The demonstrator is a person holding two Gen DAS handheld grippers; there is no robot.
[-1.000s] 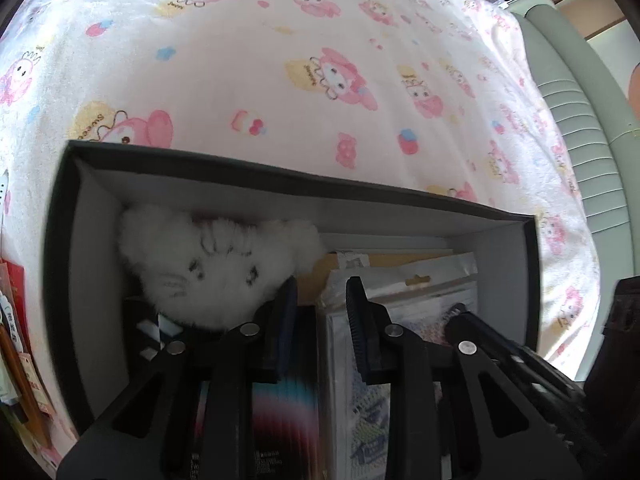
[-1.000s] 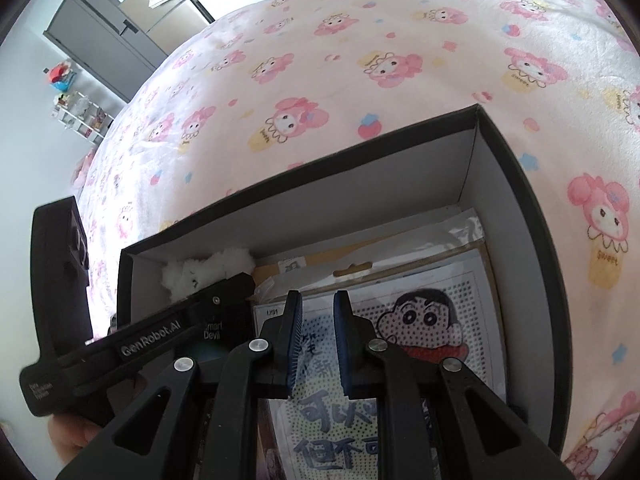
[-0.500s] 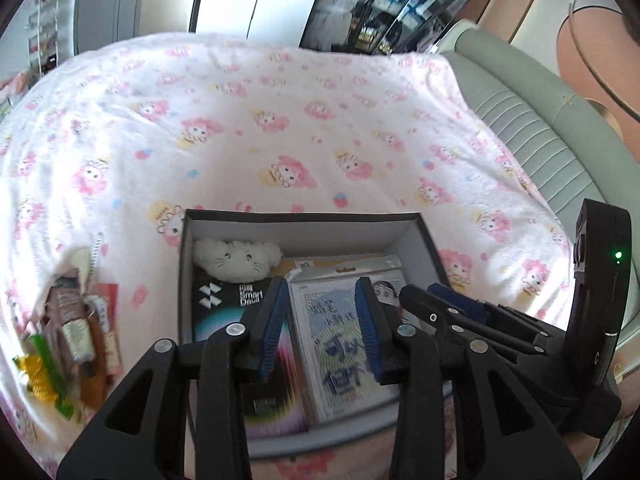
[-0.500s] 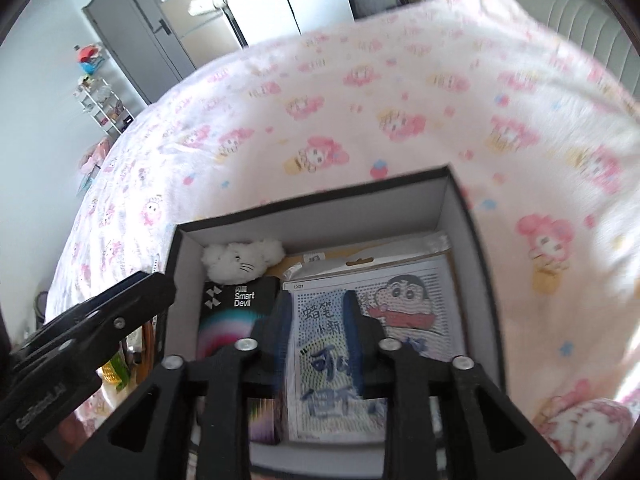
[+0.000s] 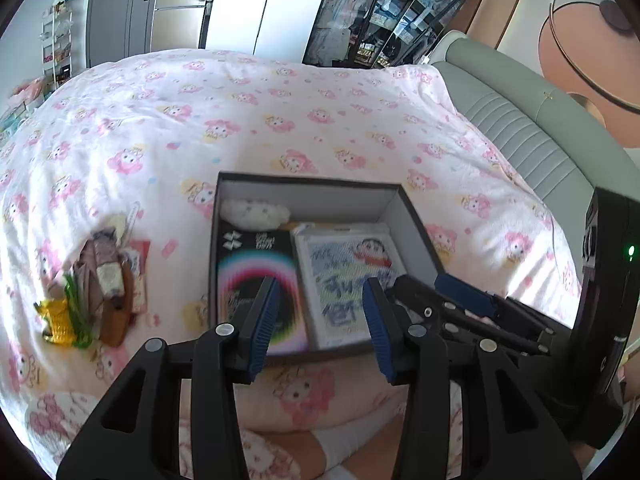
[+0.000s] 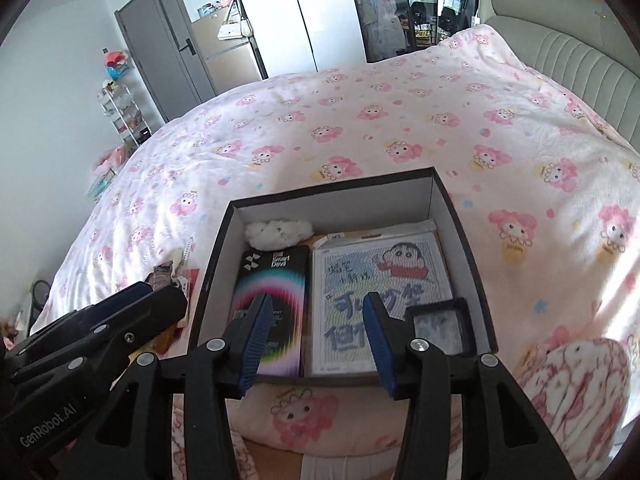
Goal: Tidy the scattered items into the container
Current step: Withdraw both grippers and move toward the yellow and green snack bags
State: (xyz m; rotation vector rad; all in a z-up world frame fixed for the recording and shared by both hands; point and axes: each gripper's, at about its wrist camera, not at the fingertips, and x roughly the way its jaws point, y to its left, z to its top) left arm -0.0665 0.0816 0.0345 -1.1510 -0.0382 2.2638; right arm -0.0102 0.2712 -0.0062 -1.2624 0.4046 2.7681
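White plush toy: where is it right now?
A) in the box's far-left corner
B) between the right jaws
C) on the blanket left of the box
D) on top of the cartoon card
A: the white plush toy lies inside the box against its far wall at the left corner, just beyond the black Smart Devil package, with nothing gripping it.

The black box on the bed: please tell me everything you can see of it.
The black box is an open, lidless rectangular container, apparently cardboard, dark outside and pale grey inside. It rests on the pink cartoon-print blanket. Inside, a white plush toy lies at the far left corner, a black Smart Devil package lies flat along the left, a cartoon bead-art kit fills the right, and a small black-framed item sits on its near right corner. Neither gripper touches the box.
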